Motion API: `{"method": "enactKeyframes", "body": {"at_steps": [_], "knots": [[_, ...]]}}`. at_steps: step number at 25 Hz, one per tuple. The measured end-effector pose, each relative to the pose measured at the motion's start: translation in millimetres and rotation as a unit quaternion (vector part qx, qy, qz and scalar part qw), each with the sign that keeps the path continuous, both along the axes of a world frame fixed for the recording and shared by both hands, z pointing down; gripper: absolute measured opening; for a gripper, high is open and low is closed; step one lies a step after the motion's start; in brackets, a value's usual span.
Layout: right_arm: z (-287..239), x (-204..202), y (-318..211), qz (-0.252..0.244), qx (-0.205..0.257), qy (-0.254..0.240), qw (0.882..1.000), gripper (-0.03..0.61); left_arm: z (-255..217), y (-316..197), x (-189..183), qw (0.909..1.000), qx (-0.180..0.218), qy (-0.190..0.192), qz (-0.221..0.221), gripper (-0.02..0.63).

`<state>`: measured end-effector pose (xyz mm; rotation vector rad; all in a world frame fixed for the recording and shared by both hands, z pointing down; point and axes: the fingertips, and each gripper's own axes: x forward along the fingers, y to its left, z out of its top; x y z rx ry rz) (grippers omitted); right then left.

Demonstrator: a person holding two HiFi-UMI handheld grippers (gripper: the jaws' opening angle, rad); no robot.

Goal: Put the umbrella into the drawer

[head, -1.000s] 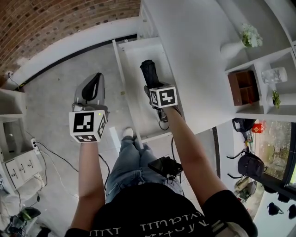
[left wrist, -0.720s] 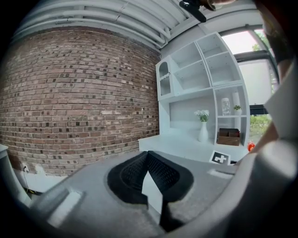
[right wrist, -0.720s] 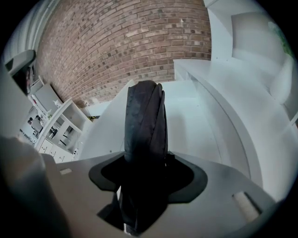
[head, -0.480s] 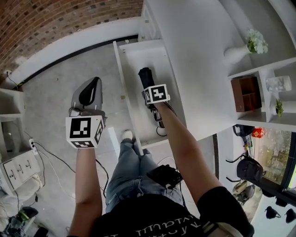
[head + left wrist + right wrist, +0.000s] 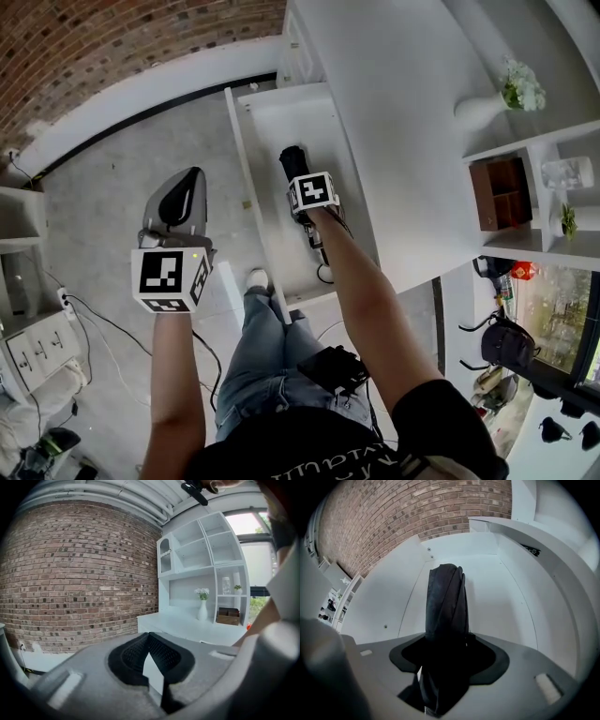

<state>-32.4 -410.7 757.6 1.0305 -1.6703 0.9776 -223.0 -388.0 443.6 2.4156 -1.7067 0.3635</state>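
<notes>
The folded black umbrella [image 5: 293, 161] points along the inside of the open white drawer [image 5: 272, 117], low over its floor. My right gripper [image 5: 302, 178] is shut on it near the handle end, and the handle with its strap [image 5: 321, 255] trails back under my forearm. In the right gripper view the umbrella [image 5: 446, 599] runs out from between the jaws of my right gripper [image 5: 447, 656] over the drawer floor [image 5: 497, 597]. My left gripper [image 5: 190, 178] hangs over the grey floor left of the drawer. Its jaws are shut and hold nothing [image 5: 149, 641].
A white desk top [image 5: 403, 112] lies right of the drawer, with a vase of flowers [image 5: 511, 94] and shelves holding a brown box [image 5: 502, 192] beyond. A brick wall [image 5: 112, 37] runs along the far side. White shelving and cables [image 5: 37, 347] sit at the left.
My right gripper has sunk into the drawer with the umbrella and tipped more steeply down. The left gripper has stayed nearly where it was.
</notes>
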Motion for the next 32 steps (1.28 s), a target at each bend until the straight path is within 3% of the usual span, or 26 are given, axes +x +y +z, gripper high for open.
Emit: {"method": "enactKeyframes", "body": {"at_steps": [9,13,17,24,32], "knots": [[-1.1,-2.6,-2.4,-0.006,0.016,0.033,0.999,0.289,5.4,2.5,-0.1,1.0000,-0.006,0.003,0.005,-0.005],[-6.2,-8.3,3.7,-0.007,0.007,0.016,1.000,0.461,2.0,7.0,-5.1,1.0000,-0.002,0.009,0.000,-0.005],[-20.6,-7.7,13.8,-0.019,0.007,0.014,1.000,0.505,-5.3,12.2,-7.7,0.9998,0.001,0.018,-0.009,-0.005],[-62.0,-8.3,27.4,-0.011,0.016,0.001,1.000,0.511,-24.0,19.1,-11.0,0.9996,0.016,0.018,-0.012,-0.005],[-114.7,-14.1,37.1,-0.010,0.057,-0.030,0.998,0.474,-46.9,28.4,-10.3,0.9991,0.036,0.021,-0.007,-0.005]]}}
